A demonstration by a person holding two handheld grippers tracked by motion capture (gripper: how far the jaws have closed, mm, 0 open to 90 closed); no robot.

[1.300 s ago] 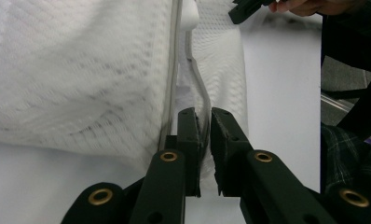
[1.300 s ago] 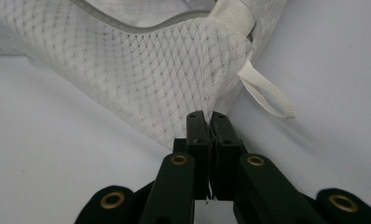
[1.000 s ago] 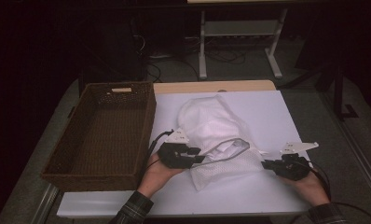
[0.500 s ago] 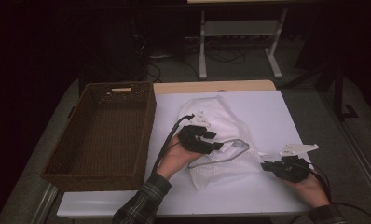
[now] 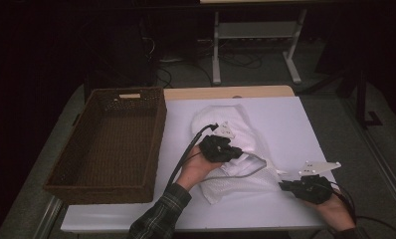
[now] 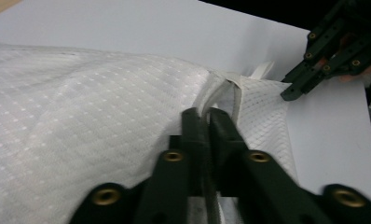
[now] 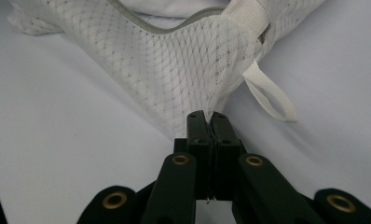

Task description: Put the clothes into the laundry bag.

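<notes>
1. one brown wicker basket (image 5: 106,144) sits at the left of the white table (image 5: 305,124), and nothing lies in it.
2. just right of it, the white mesh bag (image 5: 236,149) lies crumpled on the table, well apart from the basket's inside.
3. the left gripper (image 5: 238,152) rests on the middle of the bag; its jaws have just closed and now pinch a fold by the bag's white trim (image 6: 237,93).
4. the right gripper (image 5: 284,185), near the table's front right, has its jaws together on the bag's lower corner (image 7: 200,105), beside a small white loop (image 7: 270,95).
5. judging by this, both grips are made, but the bag is neither folded nor lifted; if the basket is its goal, tidying the bag and carrying it there are left to do.
</notes>
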